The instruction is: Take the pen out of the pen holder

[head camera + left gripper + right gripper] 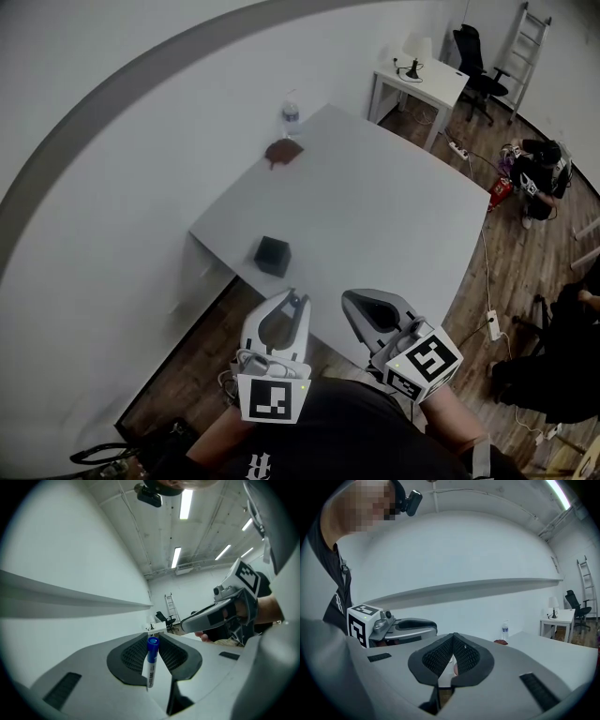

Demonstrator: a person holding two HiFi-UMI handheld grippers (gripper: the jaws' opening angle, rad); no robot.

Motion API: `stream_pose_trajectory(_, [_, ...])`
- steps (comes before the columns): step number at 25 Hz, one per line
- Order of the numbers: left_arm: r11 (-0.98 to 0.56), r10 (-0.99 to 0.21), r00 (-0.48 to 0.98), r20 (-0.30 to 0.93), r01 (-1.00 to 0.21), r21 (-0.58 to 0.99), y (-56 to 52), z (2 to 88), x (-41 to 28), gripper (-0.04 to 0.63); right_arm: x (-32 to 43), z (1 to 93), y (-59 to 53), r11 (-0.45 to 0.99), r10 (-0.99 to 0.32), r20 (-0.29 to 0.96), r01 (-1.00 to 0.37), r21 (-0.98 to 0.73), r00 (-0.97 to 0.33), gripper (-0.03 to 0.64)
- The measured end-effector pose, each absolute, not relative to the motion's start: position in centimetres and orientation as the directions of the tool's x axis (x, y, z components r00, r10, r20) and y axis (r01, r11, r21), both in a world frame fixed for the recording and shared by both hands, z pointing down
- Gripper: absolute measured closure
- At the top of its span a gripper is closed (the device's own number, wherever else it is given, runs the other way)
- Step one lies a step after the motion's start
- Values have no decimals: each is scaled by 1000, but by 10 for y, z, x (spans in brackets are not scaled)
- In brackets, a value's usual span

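My left gripper (152, 641) is shut on a white pen (150, 666) with a blue cap, which stands nearly upright between the pads. In the head view both grippers hang close to my body, off the table's near corner: left gripper (292, 302), right gripper (352, 302). The black cube-shaped pen holder (272, 255) stands on the white table (375, 216) near its front-left edge, well ahead of both grippers. The right gripper (453, 637) has its pad tips together; a small pale spot shows in the slit behind them, and I cannot tell what it is.
A water bottle (291, 114) and a brown object (283, 150) sit at the table's far corner. Beyond stand a small white desk with a lamp (422, 80), an office chair (478, 56) and a ladder (530, 47). A person (539, 169) crouches on the wooden floor at right.
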State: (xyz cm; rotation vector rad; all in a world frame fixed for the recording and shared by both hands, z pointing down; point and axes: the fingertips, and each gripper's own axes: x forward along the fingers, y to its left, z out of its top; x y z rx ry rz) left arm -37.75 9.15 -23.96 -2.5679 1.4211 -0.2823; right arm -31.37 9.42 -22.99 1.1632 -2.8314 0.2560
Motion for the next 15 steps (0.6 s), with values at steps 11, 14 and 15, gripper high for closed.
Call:
stream_pose_trajectory(11, [-519,-852,521,62,-821,-239,90,-242,-379,525,-316,-230,94,700,-690,133,-703,-125,-711,603])
stream_pose_trajectory(14, [-518,-852,520,61,-821,-240,90,-242,-380,525,-317,-230,94,699,-692,134,-704,-123,-710,603])
stream_pose_trajectory(15, [-519,-852,520,62,-821,-240,90,-242,-381,525,-318,-230,94,699,-692,134,-705,-122,-709,603])
